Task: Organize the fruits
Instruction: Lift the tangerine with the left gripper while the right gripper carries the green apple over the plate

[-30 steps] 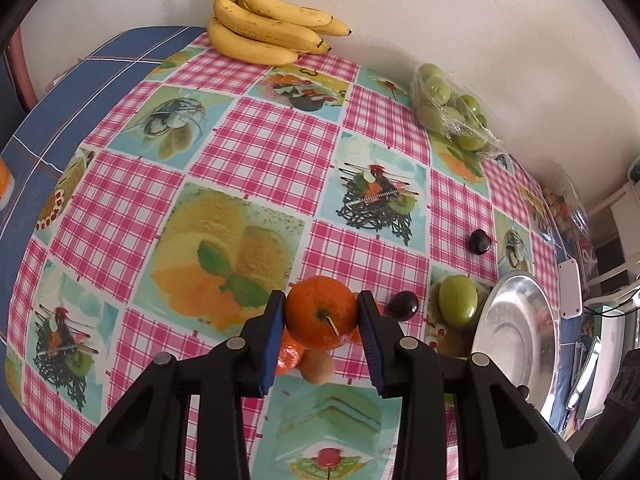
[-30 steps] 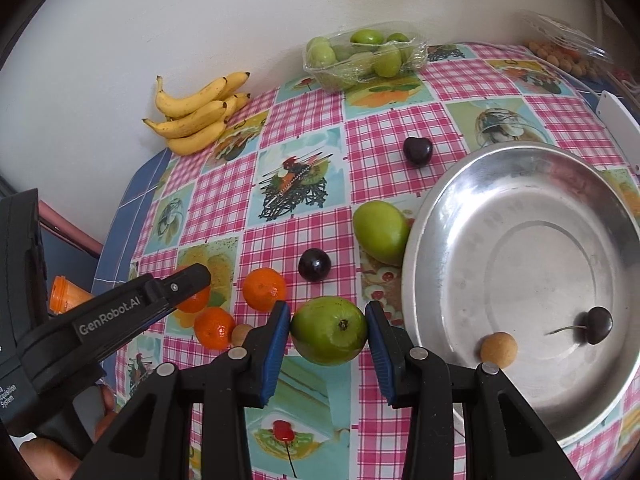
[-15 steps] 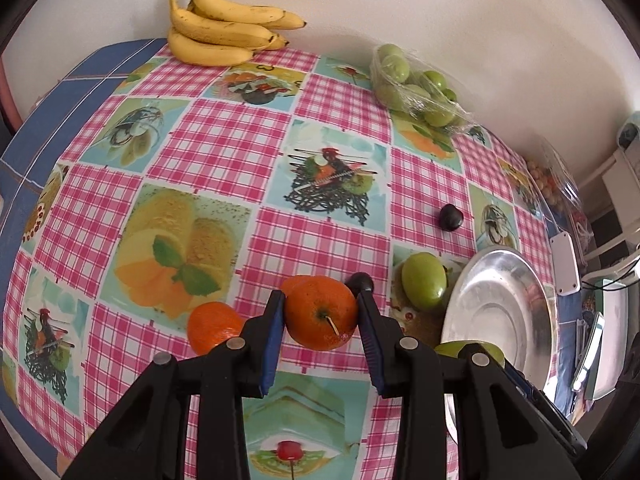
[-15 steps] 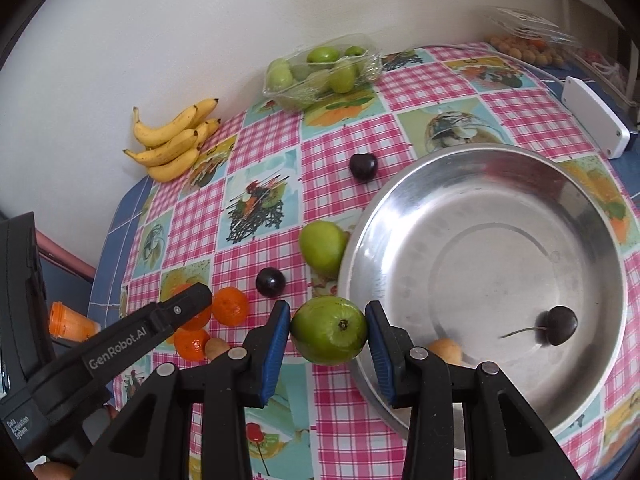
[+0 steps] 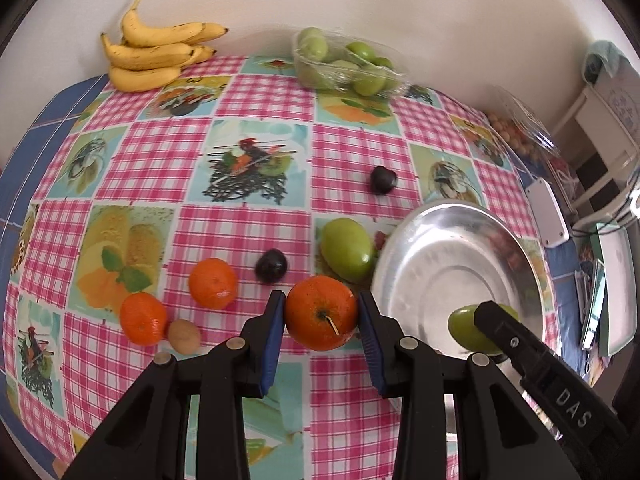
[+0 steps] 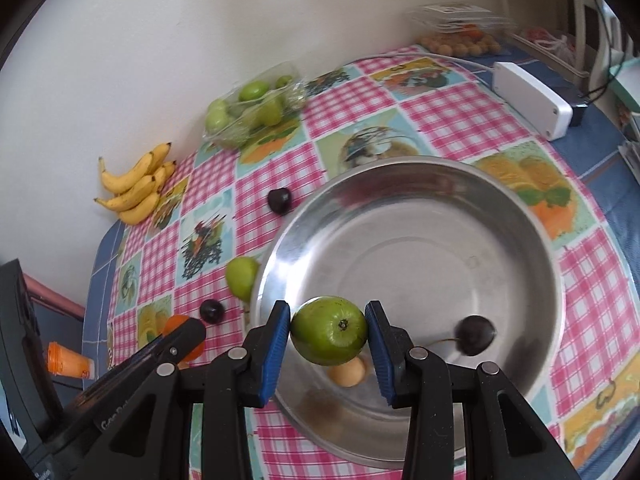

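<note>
Your left gripper [image 5: 321, 322] has its blue-padded fingers [image 5: 273, 336] clamped on an orange fruit [image 5: 321, 312] with a short stem, held above the tabletop [image 5: 248, 224] just beside the near-left rim of the steel bowl [image 5: 460, 264]. Your right gripper [image 6: 329, 332] has its fingers [image 6: 276, 340] clamped on a green fruit [image 6: 329, 330], which hangs over the near-left part of the bowl's interior; in the left wrist view the same fruit shows at the bowl's near edge behind a black finger of that gripper. Inside the bowl lie a dark cherry [image 6: 475, 335] with a thin stem and a small tan round fruit [image 6: 349, 372], the latter partly hidden below the held green fruit. On the checked pink cloth that covers the tabletop, a second green fruit [image 5: 347, 250] rests touching or just beside the bowl's left rim. A dark plum [image 5: 271, 266] lies near it, and another dark plum [image 5: 383, 180] sits farther back. Two loose oranges [image 5: 213, 283] lie to the left of your left gripper, with a small brown fruit [image 5: 184, 336] just beside the nearer one. At the far edge, against the wall, stand a bunch of bananas [image 5: 156, 58] and a clear wrapped pack of green fruits [image 5: 348, 66]. A white box [image 6: 534, 100] and a clear punnet of small tan fruits [image 6: 460, 40] lie beyond the bowl on the right.
</note>
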